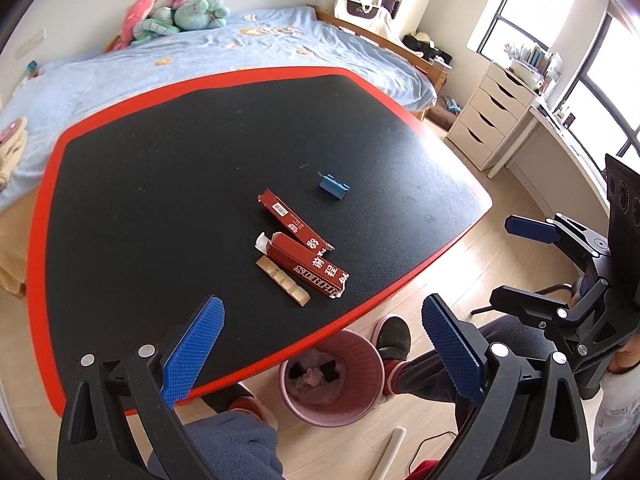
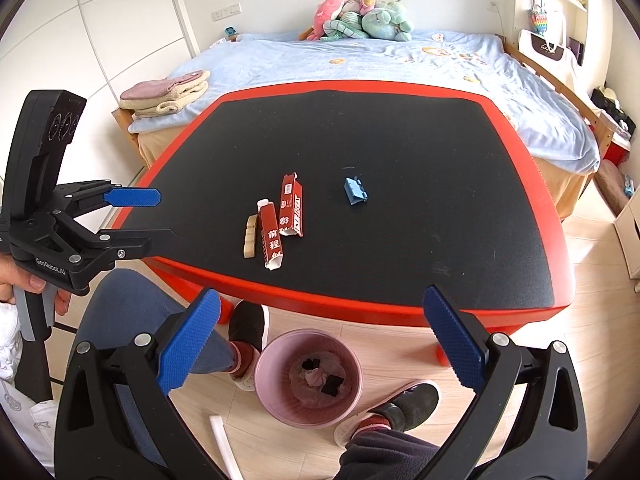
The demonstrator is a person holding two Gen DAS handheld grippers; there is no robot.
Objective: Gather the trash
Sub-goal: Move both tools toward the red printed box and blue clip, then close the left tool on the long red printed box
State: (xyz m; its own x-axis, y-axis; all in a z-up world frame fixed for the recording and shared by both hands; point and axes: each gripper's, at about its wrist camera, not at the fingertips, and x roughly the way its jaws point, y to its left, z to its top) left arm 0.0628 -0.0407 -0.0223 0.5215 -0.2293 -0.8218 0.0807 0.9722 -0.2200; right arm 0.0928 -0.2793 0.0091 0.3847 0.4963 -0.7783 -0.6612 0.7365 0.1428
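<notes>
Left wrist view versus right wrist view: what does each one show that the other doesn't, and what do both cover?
Only the left wrist view shows the white drawer unit and the windows behind it.

Only the right wrist view shows the folded towels on the bed corner and the wardrobe doors.

Both show the table, two red cartons, the beige strip, the blue scrap, the pink bin on the floor, and the left gripper and right gripper, both open and empty.
</notes>
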